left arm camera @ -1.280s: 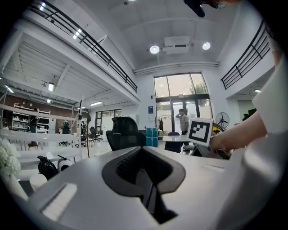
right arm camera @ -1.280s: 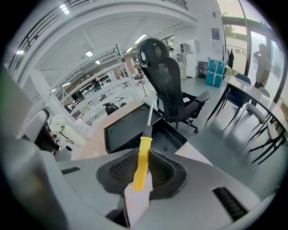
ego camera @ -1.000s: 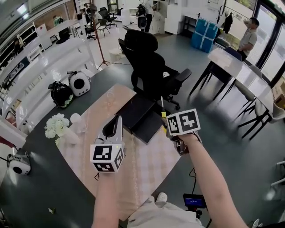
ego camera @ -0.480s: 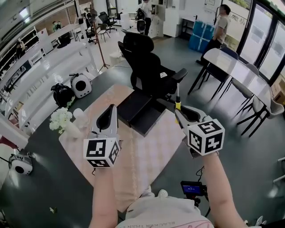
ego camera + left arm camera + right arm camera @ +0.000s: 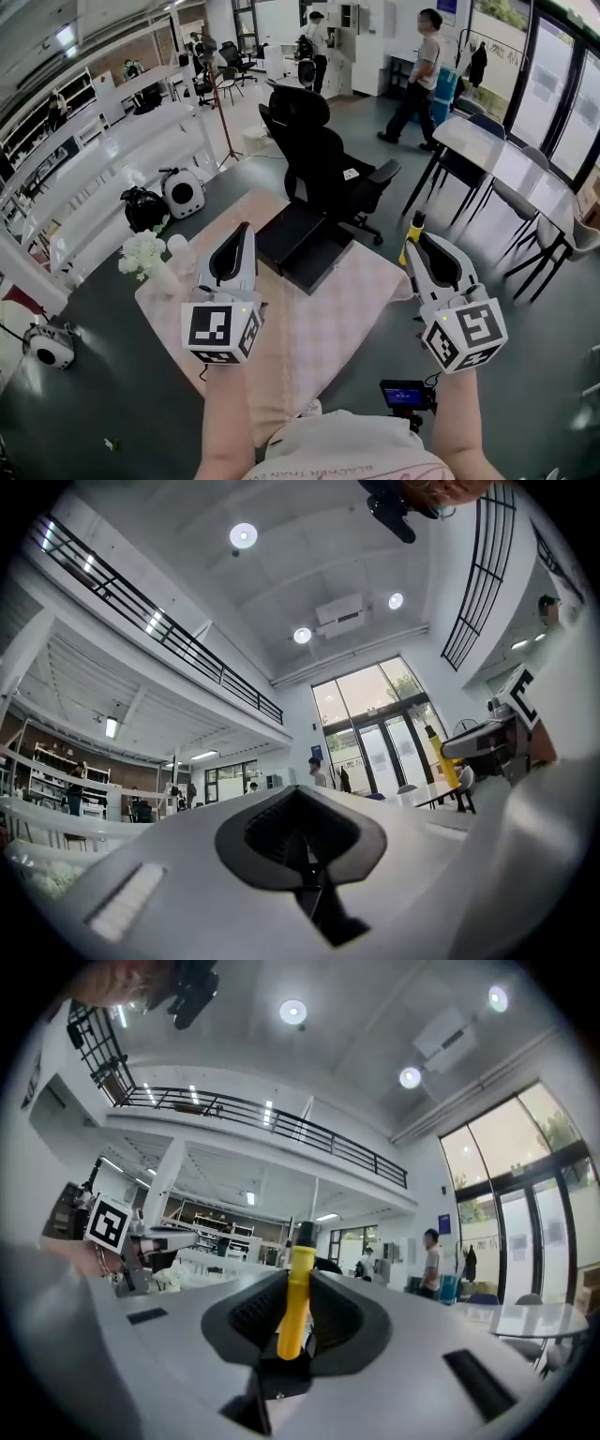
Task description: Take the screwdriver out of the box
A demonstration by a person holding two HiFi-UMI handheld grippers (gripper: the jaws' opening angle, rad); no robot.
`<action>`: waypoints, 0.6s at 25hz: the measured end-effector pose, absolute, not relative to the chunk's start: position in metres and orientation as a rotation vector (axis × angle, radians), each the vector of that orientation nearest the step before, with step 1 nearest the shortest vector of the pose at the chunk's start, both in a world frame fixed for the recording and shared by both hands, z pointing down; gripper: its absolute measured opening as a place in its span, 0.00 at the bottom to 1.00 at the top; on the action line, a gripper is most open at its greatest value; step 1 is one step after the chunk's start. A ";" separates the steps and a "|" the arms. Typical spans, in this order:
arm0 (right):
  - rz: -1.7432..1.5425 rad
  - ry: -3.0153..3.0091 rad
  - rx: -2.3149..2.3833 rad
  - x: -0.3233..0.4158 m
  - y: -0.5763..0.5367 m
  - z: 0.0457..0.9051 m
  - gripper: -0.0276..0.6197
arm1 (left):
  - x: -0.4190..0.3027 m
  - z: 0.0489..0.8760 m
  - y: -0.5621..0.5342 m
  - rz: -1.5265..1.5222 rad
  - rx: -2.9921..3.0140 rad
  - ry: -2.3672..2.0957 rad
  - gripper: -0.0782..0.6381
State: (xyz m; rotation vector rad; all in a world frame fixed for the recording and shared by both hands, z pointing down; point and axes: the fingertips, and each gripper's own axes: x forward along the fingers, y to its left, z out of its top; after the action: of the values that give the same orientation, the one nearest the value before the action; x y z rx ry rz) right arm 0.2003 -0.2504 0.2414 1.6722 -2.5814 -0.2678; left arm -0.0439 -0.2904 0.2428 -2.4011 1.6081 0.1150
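A black open box (image 5: 302,242) lies on the pink tablecloth (image 5: 300,337), at the table's far side. My right gripper (image 5: 419,240) is raised to the right of the box, beyond the table's edge, and is shut on a yellow-handled screwdriver (image 5: 413,228). In the right gripper view the screwdriver (image 5: 298,1293) stands upright between the jaws of the right gripper (image 5: 298,1309), with its black end on top. My left gripper (image 5: 241,234) hovers left of the box; in the left gripper view the left gripper (image 5: 302,803) is shut with nothing in it.
A black office chair (image 5: 323,150) stands just behind the box. White flowers (image 5: 141,253) sit at the cloth's left corner. A white table (image 5: 506,159) with chairs is at the right. Two people stand at the back of the room, and bags lie on the floor to the left.
Both grippers have risen off the table. The right one has carried the screwdriver from beside the box out to the right and toward me. The left one has shifted only a little.
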 end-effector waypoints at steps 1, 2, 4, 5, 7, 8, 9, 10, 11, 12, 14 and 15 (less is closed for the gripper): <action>-0.306 -2.580 1.686 0.201 -0.247 0.235 0.17 | -0.044 0.239 -0.287 0.123 -2.393 1.606 0.12; -0.343 -2.575 1.700 0.201 -0.243 0.229 0.17 | -0.044 0.236 -0.284 0.130 -2.385 1.603 0.12; -0.420 -2.547 1.726 0.202 -0.237 0.221 0.17 | -0.044 0.229 -0.276 0.140 -2.367 1.597 0.12; -0.464 -2.525 1.734 0.202 -0.234 0.220 0.17 | -0.044 0.227 -0.272 0.143 -2.356 1.592 0.12; -0.545 -2.485 1.739 0.201 -0.231 0.220 0.17 | -0.043 0.223 -0.265 0.148 -2.338 1.580 0.12; -0.567 -2.473 1.741 0.201 -0.230 0.221 0.17 | -0.041 0.221 -0.262 0.151 -2.332 1.572 0.12; -0.573 -2.470 1.743 0.200 -0.230 0.222 0.17 | -0.040 0.220 -0.259 0.154 -2.329 1.564 0.12; -0.570 -2.472 1.745 0.200 -0.230 0.223 0.17 | -0.038 0.219 -0.257 0.154 -2.328 1.557 0.12; -0.563 -2.476 1.747 0.200 -0.229 0.223 0.17 | -0.036 0.218 -0.255 0.154 -2.326 1.552 0.12; -0.557 -2.479 1.751 0.200 -0.229 0.223 0.17 | -0.034 0.218 -0.254 0.153 -2.323 1.547 0.12; -0.550 -2.486 1.755 0.199 -0.228 0.220 0.17 | -0.031 0.216 -0.251 0.158 -2.321 1.539 0.12; -0.547 -2.492 1.751 0.198 -0.227 0.218 0.17 | -0.031 0.216 -0.251 0.163 -2.322 1.536 0.12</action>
State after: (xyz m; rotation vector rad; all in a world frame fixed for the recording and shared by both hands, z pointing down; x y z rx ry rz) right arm 0.1982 -0.2270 0.2178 1.7510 -2.4915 -0.5466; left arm -0.0305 -0.2505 0.2160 -2.3224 1.5362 0.1627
